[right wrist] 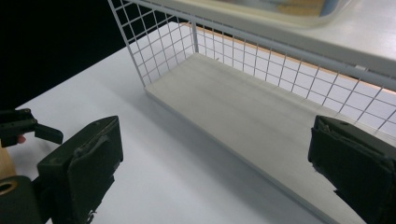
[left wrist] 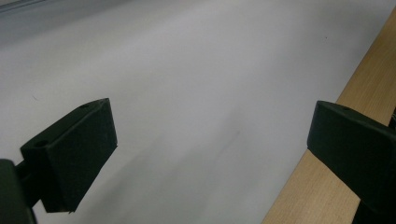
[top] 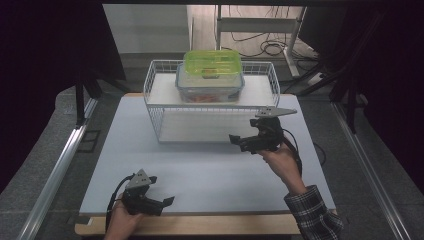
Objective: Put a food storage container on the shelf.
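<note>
Containers sit stacked on the top shelf of the white wire rack [top: 159, 100], which stands at the far middle of the counter [top: 200, 170]: a clear box with a blue-rimmed lid [top: 210, 87] holds something orange inside, and on top of it rests a smaller box with a bright yellow-green lid [top: 212, 62]. The rack has grid walls at its back and ends, an open front, and two pale board shelves; its lower shelf [right wrist: 243, 107] lies bare. In front of the rack's right end, the right tool [top: 239, 142] hovers just off the lower shelf, held by a hand [top: 280, 160] in a plaid sleeve, jaws spread wide with nothing between them; in the right gripper view they frame the lower shelf's front edge. Well away from the rack, at the near left edge of the counter, the left tool [top: 165, 202] is held low in the other hand [top: 122, 222], jaws likewise parted and empty over the white surface, beside the wooden strip [left wrist: 345, 140] along the counter's near border.
</note>
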Demonstrator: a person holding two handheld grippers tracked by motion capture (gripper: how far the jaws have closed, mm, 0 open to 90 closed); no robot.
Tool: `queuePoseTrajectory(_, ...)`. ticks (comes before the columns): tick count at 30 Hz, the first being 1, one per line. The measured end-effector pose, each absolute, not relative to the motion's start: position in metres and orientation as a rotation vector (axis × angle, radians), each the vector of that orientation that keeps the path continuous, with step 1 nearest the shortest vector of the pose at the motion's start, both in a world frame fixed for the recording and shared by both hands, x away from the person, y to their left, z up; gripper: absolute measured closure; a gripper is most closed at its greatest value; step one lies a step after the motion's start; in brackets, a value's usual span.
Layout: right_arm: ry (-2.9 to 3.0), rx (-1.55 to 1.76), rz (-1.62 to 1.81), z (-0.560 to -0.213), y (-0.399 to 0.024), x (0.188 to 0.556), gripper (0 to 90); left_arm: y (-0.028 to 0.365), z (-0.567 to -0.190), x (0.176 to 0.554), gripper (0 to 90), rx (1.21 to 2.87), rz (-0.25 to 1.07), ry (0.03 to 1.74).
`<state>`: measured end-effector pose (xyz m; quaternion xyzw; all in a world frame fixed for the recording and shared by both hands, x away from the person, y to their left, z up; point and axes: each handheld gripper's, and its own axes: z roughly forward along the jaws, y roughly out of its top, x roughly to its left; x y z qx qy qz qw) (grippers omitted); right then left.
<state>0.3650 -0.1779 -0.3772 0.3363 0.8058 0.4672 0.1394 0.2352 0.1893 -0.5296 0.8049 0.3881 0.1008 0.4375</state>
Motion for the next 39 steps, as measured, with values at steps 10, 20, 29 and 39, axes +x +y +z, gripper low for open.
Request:
queuePoseTrajectory(10, 2.323, 0.974, 1.333, -0.39, -0.176, 0.358, 2.7, 0.189, -0.53, 0.235, 1.6, 2.003, 0.252, 0.962)
queuePoseTrajectory(20, 2.305, 0.963, 1.311, -0.406, -0.181, 0.355, 2.7, 0.189, -0.53, 0.235, 1.6, 2.003, 0.249, 0.961)
queuePoseTrajectory(29, 2.299, 0.953, 1.304, -0.414, -0.188, 0.351, 2.5, 0.189, -0.53, 0.235, 1.6, 2.004, 0.248, 0.959)
queuePoseTrajectory(39, 2.292, 0.944, 1.302, -0.416, -0.193, 0.344, 0.9, 0.188, -0.53, 0.235, 1.7, 2.01, 0.249, 0.948)
